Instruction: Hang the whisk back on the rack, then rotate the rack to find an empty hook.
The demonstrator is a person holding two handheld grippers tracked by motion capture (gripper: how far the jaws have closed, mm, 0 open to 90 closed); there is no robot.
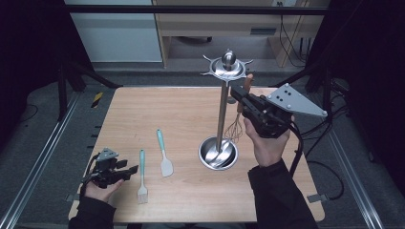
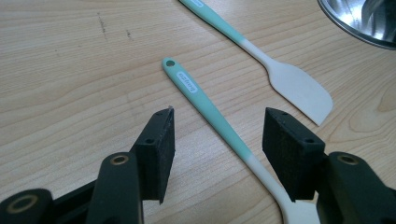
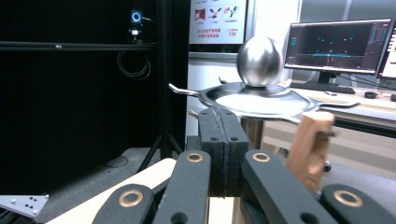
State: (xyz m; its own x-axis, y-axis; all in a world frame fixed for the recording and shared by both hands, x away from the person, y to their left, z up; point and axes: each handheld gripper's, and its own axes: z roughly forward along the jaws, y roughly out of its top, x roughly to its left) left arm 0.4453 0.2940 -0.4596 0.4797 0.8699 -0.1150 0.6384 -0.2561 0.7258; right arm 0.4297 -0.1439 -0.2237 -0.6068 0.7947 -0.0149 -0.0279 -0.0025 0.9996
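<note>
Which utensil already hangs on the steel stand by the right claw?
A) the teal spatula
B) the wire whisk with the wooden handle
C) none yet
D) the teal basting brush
B: the whisk hangs by its wooden handle from a hook of the stand, beside the shut right claw; the spatula and the brush lie on the table.

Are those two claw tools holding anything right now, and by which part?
Neither holds anything. The left gripper is open, its jaws astride the pastry brush's handle without pressing it. The right gripper is shut on nothing, beside the wooden-handled whisk hanging from the rack.
</note>
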